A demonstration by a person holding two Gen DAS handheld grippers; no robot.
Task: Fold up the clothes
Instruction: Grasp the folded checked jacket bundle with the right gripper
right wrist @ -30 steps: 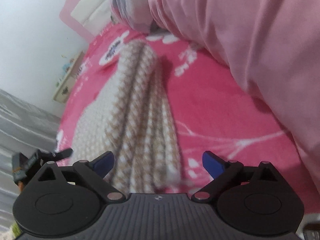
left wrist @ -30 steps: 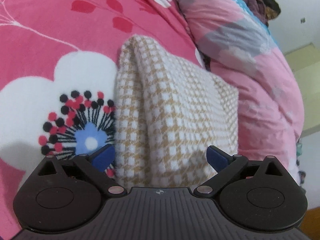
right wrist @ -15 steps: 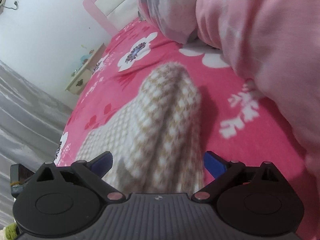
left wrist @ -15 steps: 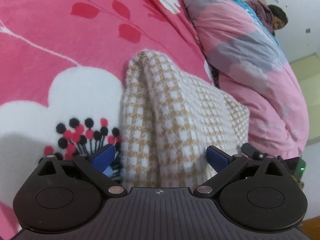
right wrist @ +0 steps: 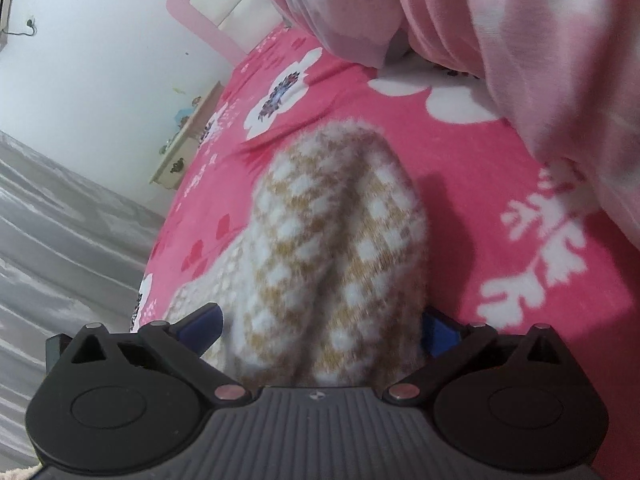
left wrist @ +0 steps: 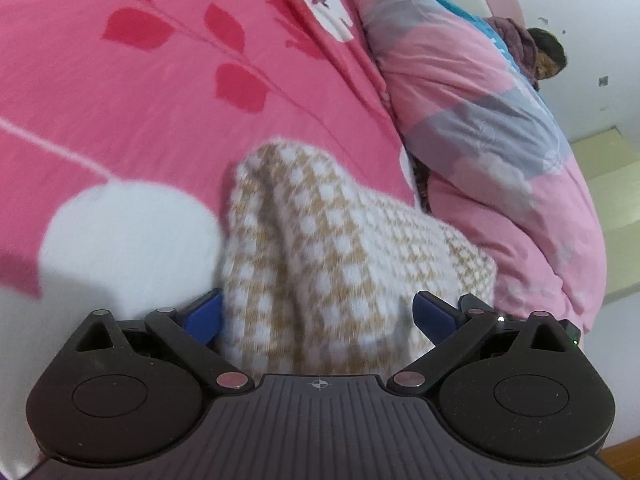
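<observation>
A tan and white houndstooth knit garment point(left wrist: 320, 256) lies folded on the pink flowered bedspread point(left wrist: 140, 100). In the left wrist view its thick folded end sits between the blue pads of my left gripper point(left wrist: 318, 316), whose jaws are wide apart around it. In the right wrist view the garment's point(right wrist: 336, 248) other end bulges between the pads of my right gripper point(right wrist: 320, 330), also wide apart. The right gripper's tip shows at the garment's far side in the left wrist view point(left wrist: 476, 304).
A pink and grey quilt point(left wrist: 480, 120) is heaped along the bed to the right of the garment; it also shows in the right wrist view point(right wrist: 520, 40). A pink headboard point(right wrist: 208, 20) and a small bedside cabinet point(right wrist: 188, 140) stand by the white wall. Grey floor lies left of the bed.
Both grippers have moved in closer over the garment's two ends, so the knit now fills the gap between each pair of pads. The jaws have stayed wide.
</observation>
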